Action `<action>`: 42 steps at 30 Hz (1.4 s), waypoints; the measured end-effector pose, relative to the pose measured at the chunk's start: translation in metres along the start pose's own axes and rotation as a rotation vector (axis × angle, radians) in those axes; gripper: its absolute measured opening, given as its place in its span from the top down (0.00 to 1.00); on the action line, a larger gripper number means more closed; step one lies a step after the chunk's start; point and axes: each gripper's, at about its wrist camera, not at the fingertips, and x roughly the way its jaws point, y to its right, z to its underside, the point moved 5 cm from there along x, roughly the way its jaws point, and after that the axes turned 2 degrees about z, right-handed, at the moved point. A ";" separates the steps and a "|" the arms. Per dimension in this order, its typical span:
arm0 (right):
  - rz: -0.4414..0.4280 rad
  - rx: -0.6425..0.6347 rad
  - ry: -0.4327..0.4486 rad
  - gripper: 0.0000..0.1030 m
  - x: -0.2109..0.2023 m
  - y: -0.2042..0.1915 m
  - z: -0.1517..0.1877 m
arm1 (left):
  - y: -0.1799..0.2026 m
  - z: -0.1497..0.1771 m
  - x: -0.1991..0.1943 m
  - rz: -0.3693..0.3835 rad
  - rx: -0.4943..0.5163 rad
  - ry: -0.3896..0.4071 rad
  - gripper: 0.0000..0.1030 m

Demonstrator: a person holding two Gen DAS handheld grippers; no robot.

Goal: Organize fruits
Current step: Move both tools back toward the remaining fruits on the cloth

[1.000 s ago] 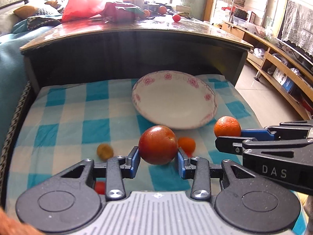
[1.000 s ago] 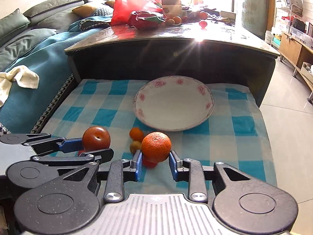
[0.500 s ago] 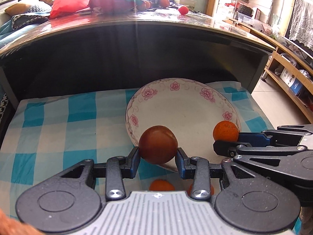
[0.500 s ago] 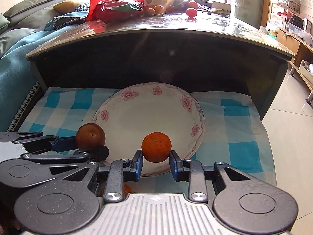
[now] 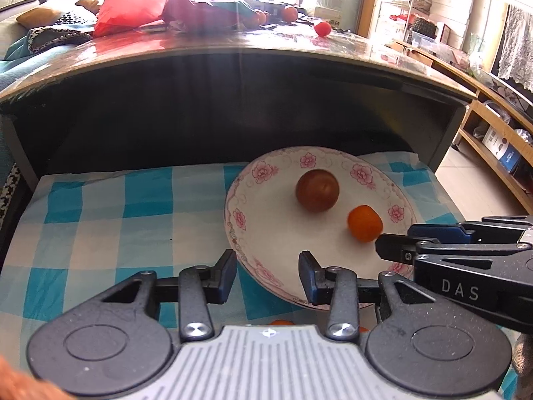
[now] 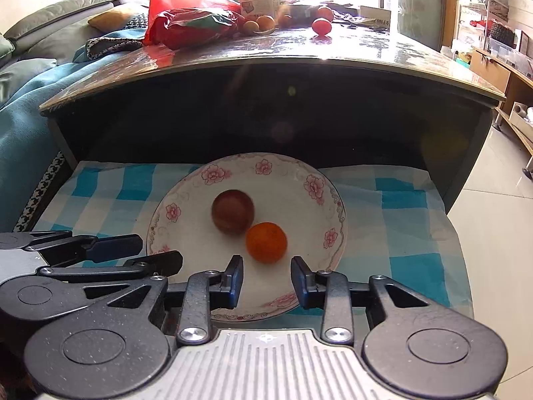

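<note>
A white plate with pink flowers lies on the blue checked cloth. A dark red round fruit and an orange lie in the plate, close together. My left gripper is open and empty at the plate's near rim. My right gripper is open and empty just behind the orange; it also shows in the left wrist view. The left gripper also shows in the right wrist view.
The checked cloth covers a low surface under a dark table that overhangs the plate's far side. On the table top are a red bag, a box and several small fruits. Small orange fruits peek out beneath my left gripper.
Both grippers have opened and let go: the dark red fruit and the orange now lie in the plate. Both grippers have drawn back a little.
</note>
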 end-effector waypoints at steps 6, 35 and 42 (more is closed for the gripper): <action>0.010 0.043 0.026 0.73 -0.012 0.008 -0.004 | -0.008 -0.007 -0.028 -0.023 -0.020 0.038 0.53; -0.095 0.052 -0.003 0.68 -0.101 -0.037 0.056 | -0.048 0.062 -0.138 -0.070 0.013 0.020 0.51; -0.104 0.023 -0.066 0.67 -0.083 -0.046 0.072 | -0.057 0.094 -0.116 -0.048 0.003 -0.067 0.49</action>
